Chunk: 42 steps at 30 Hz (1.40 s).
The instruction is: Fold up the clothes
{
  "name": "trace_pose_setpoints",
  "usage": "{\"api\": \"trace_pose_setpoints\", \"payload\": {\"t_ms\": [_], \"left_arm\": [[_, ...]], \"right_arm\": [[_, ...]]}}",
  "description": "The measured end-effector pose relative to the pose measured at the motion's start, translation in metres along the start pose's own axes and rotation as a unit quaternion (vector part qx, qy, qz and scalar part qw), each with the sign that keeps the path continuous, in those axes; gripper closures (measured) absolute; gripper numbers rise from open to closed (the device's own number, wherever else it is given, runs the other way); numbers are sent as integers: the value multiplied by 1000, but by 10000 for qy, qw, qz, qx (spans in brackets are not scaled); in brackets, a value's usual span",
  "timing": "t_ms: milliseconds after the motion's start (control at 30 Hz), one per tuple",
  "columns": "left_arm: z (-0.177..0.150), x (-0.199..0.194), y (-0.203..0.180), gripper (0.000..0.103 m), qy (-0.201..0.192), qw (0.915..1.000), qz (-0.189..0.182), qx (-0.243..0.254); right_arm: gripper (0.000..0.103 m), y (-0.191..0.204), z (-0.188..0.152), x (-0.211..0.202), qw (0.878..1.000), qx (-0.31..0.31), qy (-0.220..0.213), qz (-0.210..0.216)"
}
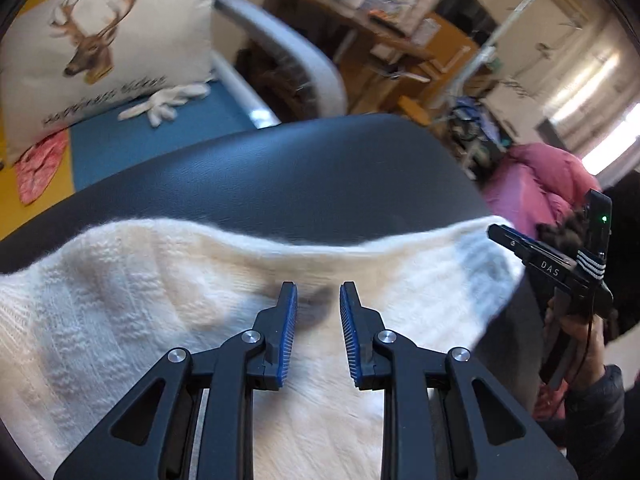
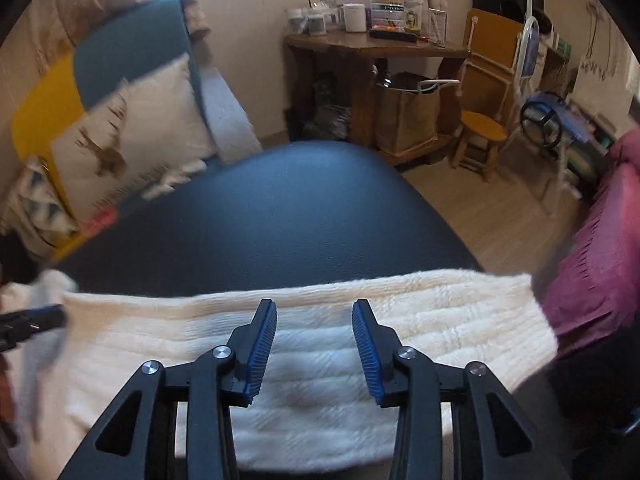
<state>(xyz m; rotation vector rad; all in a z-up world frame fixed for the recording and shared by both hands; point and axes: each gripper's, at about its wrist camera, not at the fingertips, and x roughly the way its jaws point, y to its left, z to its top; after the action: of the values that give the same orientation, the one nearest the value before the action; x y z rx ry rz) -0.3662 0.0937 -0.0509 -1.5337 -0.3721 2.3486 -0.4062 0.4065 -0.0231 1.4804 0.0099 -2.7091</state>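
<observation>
A dark tabletop (image 2: 280, 220) fills the middle of both views, rounded at its far edge. Across its near part lies a white knit garment (image 2: 328, 400), spread in a wide band from left to right, its far hem running roughly straight and its right end hanging just past the tabletop's right edge. The knit shows ribbed rows and a smoother, creamier patch at the centre.

Far left of the tabletop stands a sofa (image 1: 160, 136) in blue and yellow, with a white cushion (image 1: 104, 44) printed with a deer head leaning on it. A white glove (image 1: 164, 102) lies on the blue seat just in front of the cushion, and a pink patterned cloth (image 1: 38, 170) sits at the cushion's near corner. To the right is a pink bedspread (image 2: 600, 264). Far off stand a wooden desk (image 2: 376, 46) crowded with jars and boxes, and a small round stool (image 2: 482, 128).

The left tool (image 1: 318, 294) hovers over the garment's centre, jaws a little apart, nothing between the blue pads. The right tool (image 2: 314, 314) hangs over the garment's far hem, jaws wider apart and also empty; in the left view it appears at the right edge, held by a hand (image 1: 576, 328) in a dark sleeve.
</observation>
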Motion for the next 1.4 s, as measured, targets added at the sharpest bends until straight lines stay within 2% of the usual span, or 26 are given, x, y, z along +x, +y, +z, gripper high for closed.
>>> {"api": "trace_pose_setpoints", "payload": {"t_ms": [33, 133, 200, 300, 400, 500, 600, 633, 733, 800, 867, 933, 1033, 1100, 1167, 1200, 1233, 1400], "left_arm": [[-1, 1, 3, 79, -17, 9999, -87, -72], [-1, -1, 6, 79, -36, 9996, -164, -211], [-2, -4, 5, 79, -51, 9996, -159, -237], [-7, -17, 7, 79, -167, 9987, -301, -378], [-13, -31, 11, 79, -292, 9980, -340, -442], [-25, -44, 19, 79, -359, 9977, -305, -482], [-39, -56, 32, 79, -380, 9977, -151, -537], [-43, -60, 36, 78, -403, 9977, -87, -538], [-58, -72, 50, 78, -448, 9969, -54, -641], [-69, -81, 56, 78, -509, 9966, 19, -640], [-81, -88, 62, 78, -533, 9960, 35, -718], [-91, -93, 68, 78, -558, 9951, 32, -810], [-106, -100, 78, 78, -592, 9937, 34, -952], [-116, -101, 85, 78, -584, 9934, 128, -979], [-125, -102, 92, 78, -577, 9929, 163, -1023], [-129, -102, 96, 79, -575, 9926, 138, -1060], [-132, -104, 98, 78, -619, 9921, 101, -1089], [-140, -123, 108, 78, -943, 9886, -41, -1170]], "right_arm": [[64, 4, -1, 10, 9992, -160, 118, -348], [63, 5, -9, 13, 9975, -397, -150, -563], [63, 1, -10, 11, 9984, -275, -164, -455], [64, -34, -8, -7, 9970, 645, -273, 321], [64, -70, -8, -13, 9927, 1181, -213, 98], [64, -84, -14, -2, 9938, 1113, 34, -33], [65, -73, -14, -8, 9963, 813, 104, -267], [64, -66, -13, -14, 9965, 768, 40, -329], [63, -15, -11, -29, 9987, 245, -169, 406], [63, 29, -8, -36, 9946, -254, -266, 966], [63, 86, -5, -44, 9831, -896, -326, 1561], [63, 134, -6, -46, 9699, -1224, -271, 2089], [64, 190, -8, -34, 9525, -1484, -6, 2660], [65, 210, -12, -16, 9532, -1433, 241, 2650], [67, 222, -11, 5, 9648, -1411, 426, 2180], [73, 221, -14, 16, 9715, -1406, 440, 1857], [73, 221, -15, 13, 9725, -1377, 241, 1862], [72, 229, -19, 0, 9773, -1655, 188, 1311]]}}
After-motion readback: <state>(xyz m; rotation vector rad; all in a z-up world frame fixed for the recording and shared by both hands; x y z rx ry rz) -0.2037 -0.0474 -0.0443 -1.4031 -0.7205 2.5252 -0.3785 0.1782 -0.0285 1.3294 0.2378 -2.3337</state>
